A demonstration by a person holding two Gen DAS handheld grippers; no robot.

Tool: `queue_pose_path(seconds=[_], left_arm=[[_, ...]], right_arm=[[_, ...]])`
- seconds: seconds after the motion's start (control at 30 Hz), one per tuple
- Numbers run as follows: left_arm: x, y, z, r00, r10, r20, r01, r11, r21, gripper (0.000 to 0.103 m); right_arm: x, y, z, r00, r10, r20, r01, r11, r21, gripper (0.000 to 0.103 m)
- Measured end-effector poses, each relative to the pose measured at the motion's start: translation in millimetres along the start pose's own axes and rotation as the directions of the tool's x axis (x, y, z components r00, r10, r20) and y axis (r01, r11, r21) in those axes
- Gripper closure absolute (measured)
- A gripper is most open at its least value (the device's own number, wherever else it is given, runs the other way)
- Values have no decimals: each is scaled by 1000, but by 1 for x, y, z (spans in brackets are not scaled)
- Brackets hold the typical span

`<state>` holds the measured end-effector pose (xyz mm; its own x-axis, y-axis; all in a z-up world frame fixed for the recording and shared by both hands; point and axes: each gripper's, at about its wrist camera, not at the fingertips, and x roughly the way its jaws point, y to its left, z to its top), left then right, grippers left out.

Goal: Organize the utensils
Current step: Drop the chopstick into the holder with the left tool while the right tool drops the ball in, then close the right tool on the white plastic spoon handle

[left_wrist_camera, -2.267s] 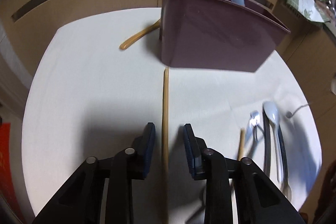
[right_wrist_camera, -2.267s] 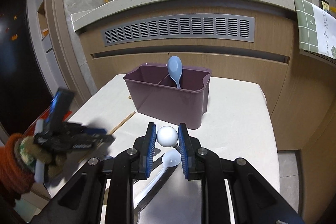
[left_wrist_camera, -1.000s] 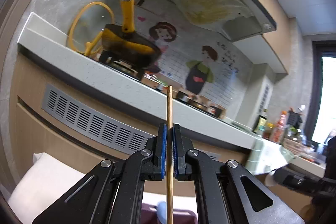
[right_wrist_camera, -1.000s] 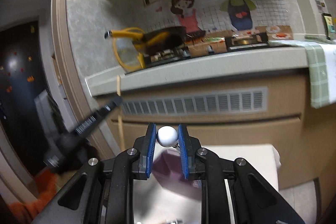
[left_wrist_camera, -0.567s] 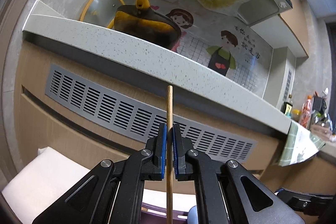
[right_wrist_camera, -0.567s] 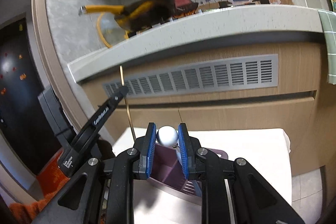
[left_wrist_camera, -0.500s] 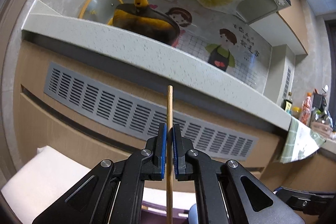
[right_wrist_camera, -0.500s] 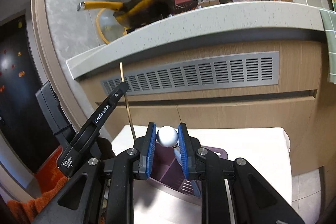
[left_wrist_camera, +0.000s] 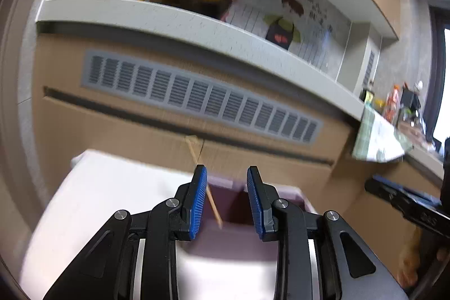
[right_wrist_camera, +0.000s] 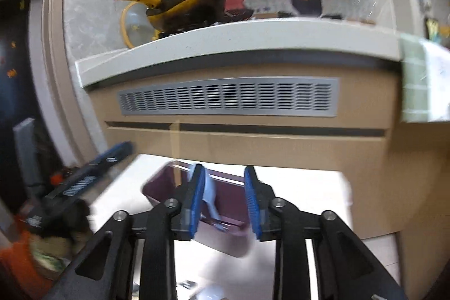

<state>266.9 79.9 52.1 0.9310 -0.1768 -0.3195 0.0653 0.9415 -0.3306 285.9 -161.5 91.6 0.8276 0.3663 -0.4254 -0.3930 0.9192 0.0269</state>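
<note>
Left gripper (left_wrist_camera: 226,198) spread wide, holding nothing | right gripper (right_wrist_camera: 223,200) likewise | chopstick (left_wrist_camera: 206,182) leans in purple caddy (left_wrist_camera: 239,201), blue spoon (right_wrist_camera: 211,198) too (blurred) | we judge sorting partly done.

**What we cannot make out**

Our left gripper's (left_wrist_camera: 226,197) finger (left_wrist_camera: 198,198) hides part of the chopstick (left_wrist_camera: 206,189), whose upper end blurs. In the right wrist view the purple holder (right_wrist_camera: 225,241) smears, and beside it utensils (right_wrist_camera: 197,290) are cut off at the frame's bottom edge.
</note>
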Motion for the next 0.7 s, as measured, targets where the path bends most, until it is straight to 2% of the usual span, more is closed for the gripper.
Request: queue_pose_path(seconds=[0.07,0.17,0.3,0.4,0.43,0.5,0.57,0.7], left_arm=[[-16,-1,-12,998,6,-55,-4,999,35,72],[-35,-2,-35,991,43,-130,-30,994,105,72],[-49,-4,-73,957,53,-284,-4,985,171,72],[-58,-5,-102,934,37,-357,31,983,183,72],[-62,-5,-110,928,38,-370,33,983,182,72],[-67,-6,-124,917,30,-397,44,983,177,72],[-72,-8,-135,906,13,-422,66,983,171,72],[-76,-15,-147,879,-29,-476,119,980,161,72]], right_arm=[[-7,6,-9,998,-51,-24,50,997,-50,70],[-11,13,-26,992,-93,-82,83,990,-113,70],[-15,19,-64,972,-163,-170,129,972,-195,70],[-14,28,-100,944,-190,-268,126,963,-239,69],[-13,31,-114,929,-198,-311,122,961,-248,69],[-15,35,-131,920,-184,-346,102,965,-243,69],[-17,38,-142,920,-146,-363,66,973,-222,69],[-18,38,-158,911,-3,-413,-52,991,-122,69]])
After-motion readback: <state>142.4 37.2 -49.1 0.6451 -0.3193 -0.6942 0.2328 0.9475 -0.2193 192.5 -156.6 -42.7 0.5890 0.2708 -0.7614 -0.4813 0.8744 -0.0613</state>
